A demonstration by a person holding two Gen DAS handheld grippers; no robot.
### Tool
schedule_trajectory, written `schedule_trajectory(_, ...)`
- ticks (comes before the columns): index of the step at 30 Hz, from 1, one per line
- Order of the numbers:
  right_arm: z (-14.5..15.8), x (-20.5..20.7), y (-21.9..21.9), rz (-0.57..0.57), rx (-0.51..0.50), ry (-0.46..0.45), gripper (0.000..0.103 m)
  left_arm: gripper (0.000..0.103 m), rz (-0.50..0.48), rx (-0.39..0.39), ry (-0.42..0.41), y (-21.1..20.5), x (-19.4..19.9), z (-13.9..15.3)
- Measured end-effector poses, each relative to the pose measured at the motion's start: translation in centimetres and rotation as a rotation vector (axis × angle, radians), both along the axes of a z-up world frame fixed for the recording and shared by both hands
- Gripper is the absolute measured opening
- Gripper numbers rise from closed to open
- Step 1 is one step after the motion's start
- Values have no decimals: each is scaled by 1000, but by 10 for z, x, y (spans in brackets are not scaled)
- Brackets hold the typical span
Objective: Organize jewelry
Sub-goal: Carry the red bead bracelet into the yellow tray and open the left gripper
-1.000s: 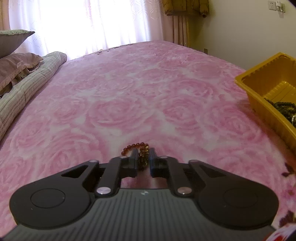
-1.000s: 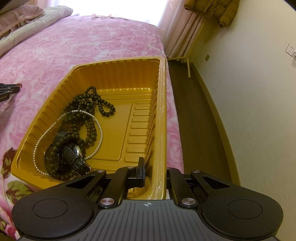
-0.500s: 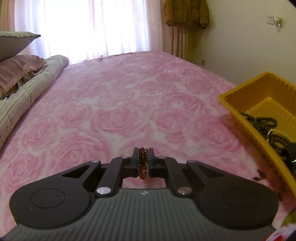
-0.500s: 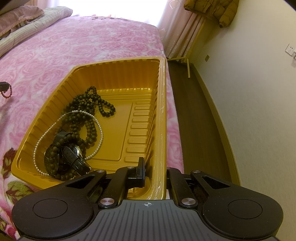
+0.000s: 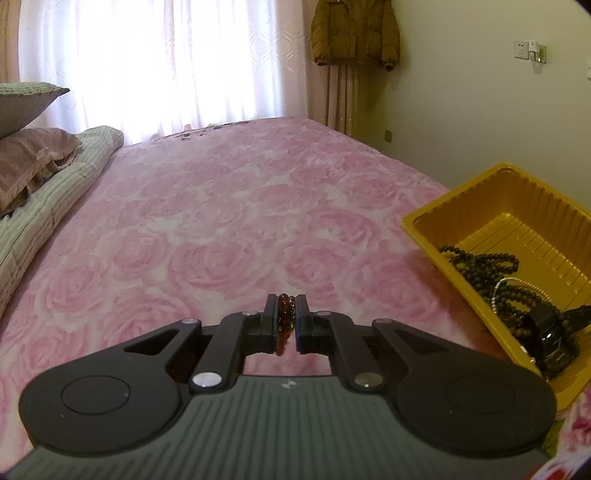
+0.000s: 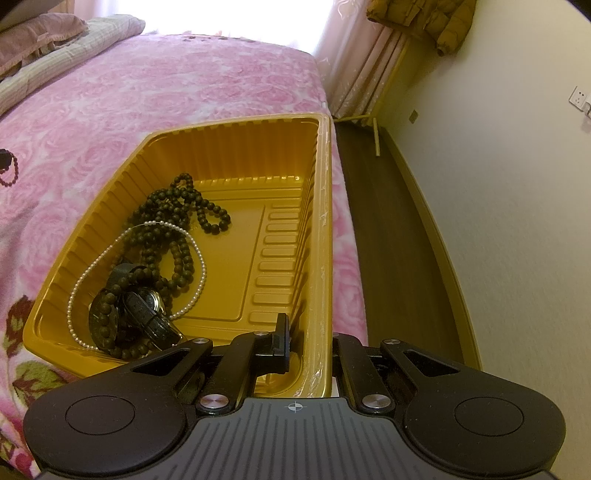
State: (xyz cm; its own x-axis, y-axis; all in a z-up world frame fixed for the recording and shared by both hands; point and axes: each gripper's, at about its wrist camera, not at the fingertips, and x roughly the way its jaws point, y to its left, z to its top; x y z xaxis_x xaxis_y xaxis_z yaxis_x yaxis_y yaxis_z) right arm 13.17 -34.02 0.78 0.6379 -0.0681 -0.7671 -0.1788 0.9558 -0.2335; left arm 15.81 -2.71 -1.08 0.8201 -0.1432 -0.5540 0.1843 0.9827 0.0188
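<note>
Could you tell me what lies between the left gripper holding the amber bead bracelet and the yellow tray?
Only bare pink bedspread, seen in the left wrist view, separates the left gripper, shut on the bracelet, from the tray.

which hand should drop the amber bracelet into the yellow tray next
Left. The left gripper is already shut on the amber bracelet, with the yellow tray just to its right. The right gripper is clamped on the tray's rim, steadying it.

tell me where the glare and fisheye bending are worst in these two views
Left wrist view: the window curtain is blown out white. Right wrist view: the window corner is overexposed, and the skirting board bows into a curve.
</note>
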Motion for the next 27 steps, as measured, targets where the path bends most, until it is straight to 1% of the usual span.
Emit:
schedule_trajectory(3, 0, 0, 0, 1, 1, 1, 6, 7, -26, -19, -2, -5, -2, 7)
schedule_trajectory(8, 0, 1, -4, 17, 23, 3, 6, 7, -110, -54, -3, -24, -6, 20)
schedule_trajectory(15, -5, 5, -13, 24, 56, 16, 6, 7, -279, -119, -7, -72, -13, 38)
schedule_trajectory(20, -7, 5, -16, 23, 74, 16, 6, 7, -388, -118, -4, -111, -19, 43)
schedule_trajectory(23, -8, 5, -19, 23, 85, 18, 6, 7, -432, -100, 4, -129, -21, 40)
schedule_trajectory(27, -9, 5, -21, 24, 98, 18, 6, 8, -462, -81, 30, -143, -21, 32)
